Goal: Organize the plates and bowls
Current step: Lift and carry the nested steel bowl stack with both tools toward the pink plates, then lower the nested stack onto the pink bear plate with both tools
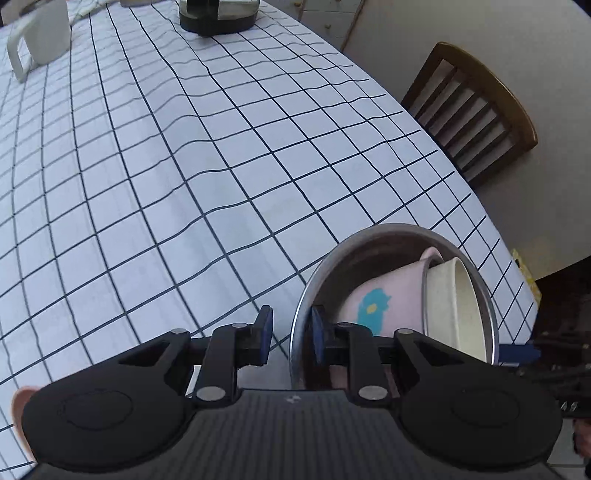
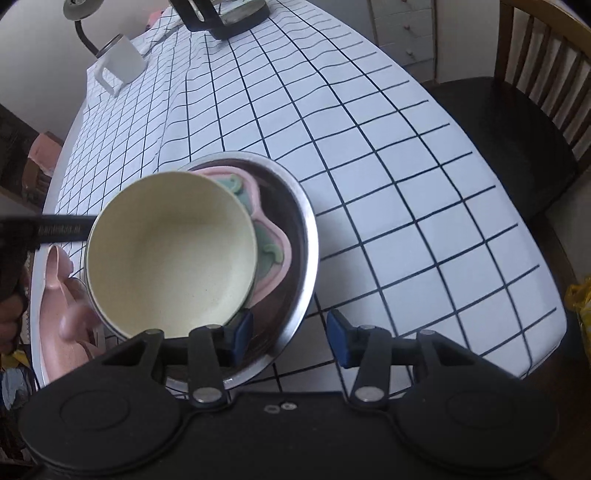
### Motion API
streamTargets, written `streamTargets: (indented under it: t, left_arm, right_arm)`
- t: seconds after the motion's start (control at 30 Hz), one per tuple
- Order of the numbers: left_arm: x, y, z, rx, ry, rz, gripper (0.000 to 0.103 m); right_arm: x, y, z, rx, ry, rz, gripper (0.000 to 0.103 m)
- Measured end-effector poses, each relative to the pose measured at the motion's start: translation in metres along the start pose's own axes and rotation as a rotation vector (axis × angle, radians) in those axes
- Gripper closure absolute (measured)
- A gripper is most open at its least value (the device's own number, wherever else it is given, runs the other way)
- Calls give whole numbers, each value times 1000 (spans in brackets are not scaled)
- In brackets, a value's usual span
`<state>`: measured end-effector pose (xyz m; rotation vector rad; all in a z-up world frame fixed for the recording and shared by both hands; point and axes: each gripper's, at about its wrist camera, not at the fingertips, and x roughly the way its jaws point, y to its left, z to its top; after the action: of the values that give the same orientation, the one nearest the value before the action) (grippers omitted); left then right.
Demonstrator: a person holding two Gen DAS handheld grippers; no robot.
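Observation:
A steel bowl (image 1: 369,236) (image 2: 306,236) stands on the checked tablecloth near the table's front edge. Inside it lie a pink dish with a blue-green figure (image 1: 384,295) (image 2: 269,236) and a cream bowl (image 1: 458,306) (image 2: 170,251), tilted. My left gripper (image 1: 290,332) is open, its fingers either side of the steel bowl's near rim, not clamped. My right gripper (image 2: 290,338) is open, its fingers astride the steel bowl's near rim, left finger (image 2: 242,334) inside the bowl. The left gripper's body shows in the right wrist view (image 2: 44,229) at the left.
A pink plate (image 2: 62,314) lies left of the steel bowl at the table's edge. A white mug (image 1: 40,33) (image 2: 118,62) and a black-based glass jug (image 1: 218,14) (image 2: 225,14) stand far back. A wooden chair (image 1: 469,114) (image 2: 517,122) stands to the right.

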<state>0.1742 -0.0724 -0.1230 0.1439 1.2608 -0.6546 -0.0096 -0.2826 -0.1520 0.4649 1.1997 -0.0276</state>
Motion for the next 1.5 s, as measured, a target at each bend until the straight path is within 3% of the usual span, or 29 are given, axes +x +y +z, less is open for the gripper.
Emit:
streamTargets:
  t: [0.17,0.37,0.67,1.0,1.23,1.5]
  left_arm:
    - [9,8,1,-45,33,-55,85]
    - [7,0,-4,-24,20,-38,91]
    - [-13,-8,-11,-33,-15,-28,92]
    - [-86,-2,-17,-91,-87,2,93]
    - [-140,30,-45,-168,-143,72,93]
    - [-179,95,-92,-274,-156,140,93]
  right_arm:
    - [8,6,-3,18,16,2,76]
    - [9,5,-4,53,12,-31,86]
    - [-2,5,-5,51,10,-39,87]
    - [-48,33,10,-14,-23,-17,88]
    - [-63,79,19,-120,-38,37,88]
    - [-45,147,10,-262,4,100,89]
